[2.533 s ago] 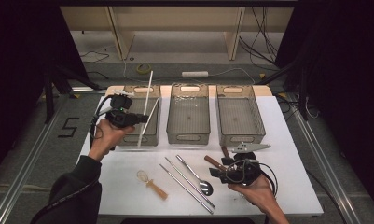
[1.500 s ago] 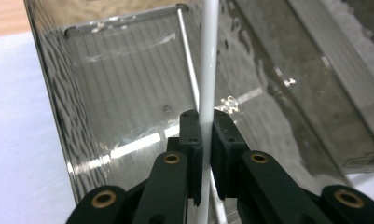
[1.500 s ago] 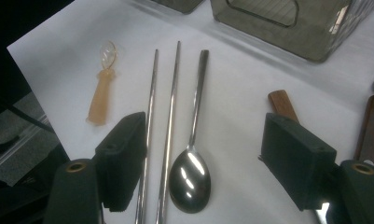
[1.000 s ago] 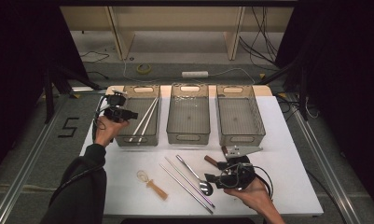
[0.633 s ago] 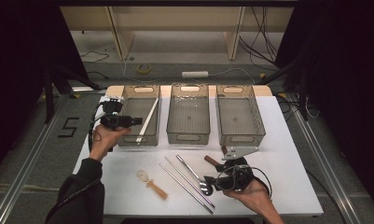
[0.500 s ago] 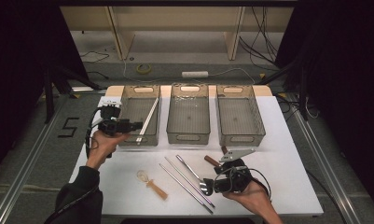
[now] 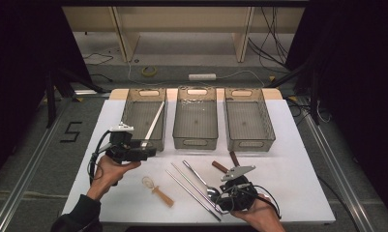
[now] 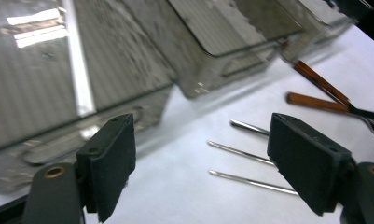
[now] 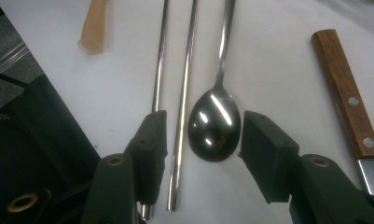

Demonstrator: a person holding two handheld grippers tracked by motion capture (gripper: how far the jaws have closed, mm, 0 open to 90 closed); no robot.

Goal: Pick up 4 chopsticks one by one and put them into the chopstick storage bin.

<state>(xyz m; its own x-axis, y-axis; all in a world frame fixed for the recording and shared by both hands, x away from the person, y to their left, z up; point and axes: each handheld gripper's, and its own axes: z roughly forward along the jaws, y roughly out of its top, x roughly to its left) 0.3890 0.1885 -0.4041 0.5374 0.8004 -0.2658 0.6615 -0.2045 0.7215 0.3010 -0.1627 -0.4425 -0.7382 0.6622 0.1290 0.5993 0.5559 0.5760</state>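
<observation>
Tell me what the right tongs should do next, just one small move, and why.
Probably finish closing on the spoon. The right tongs have just been closing, and their jaws straddle the spoon's bowl together with one steel chopstick, not yet pressing either. Nudging slightly toward the wooden-handled knife first would likely leave the chopstick outside the grip.
</observation>
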